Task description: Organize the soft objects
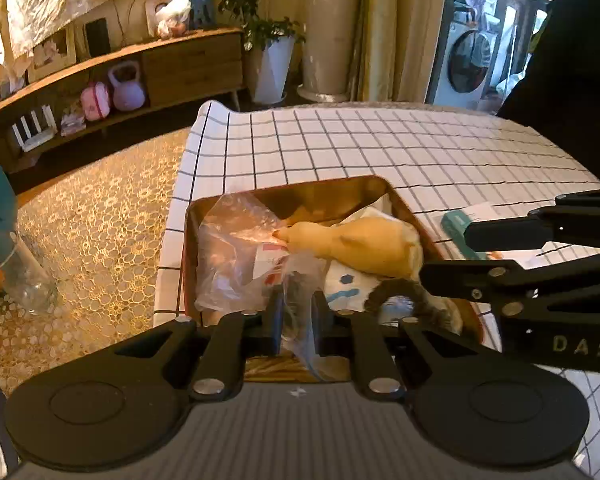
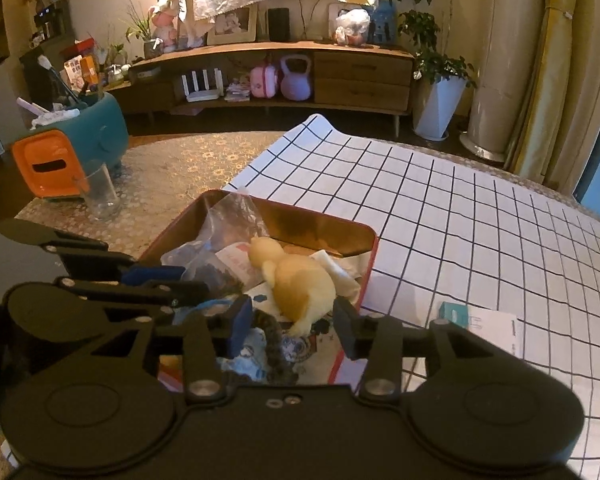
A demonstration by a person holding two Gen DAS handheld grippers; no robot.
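Observation:
A red-rimmed tin box (image 1: 284,190) (image 2: 320,220) sits on the checked cloth and holds soft items. Among them are a yellow plush duck (image 1: 364,244) (image 2: 300,284), a crumpled clear plastic bag (image 1: 236,256) (image 2: 220,240), a white cloth with blue prints (image 1: 344,284) (image 2: 256,356) and a grey furry ring (image 1: 396,292) (image 2: 276,344). My left gripper (image 1: 300,320) (image 2: 180,282) is over the box's near edge, shut on a fold of the plastic bag. My right gripper (image 2: 294,330) (image 1: 452,256) stands open over the duck's tail end, its pads not pressing on it.
A white checked cloth (image 1: 380,144) (image 2: 460,220) covers the table. A teal packet on white paper (image 1: 456,228) (image 2: 456,314) lies right of the box. A drinking glass (image 1: 24,276) (image 2: 98,192) and a teal-orange container (image 2: 60,156) stand to the left. A person's dark sleeve (image 1: 572,80) is at far right.

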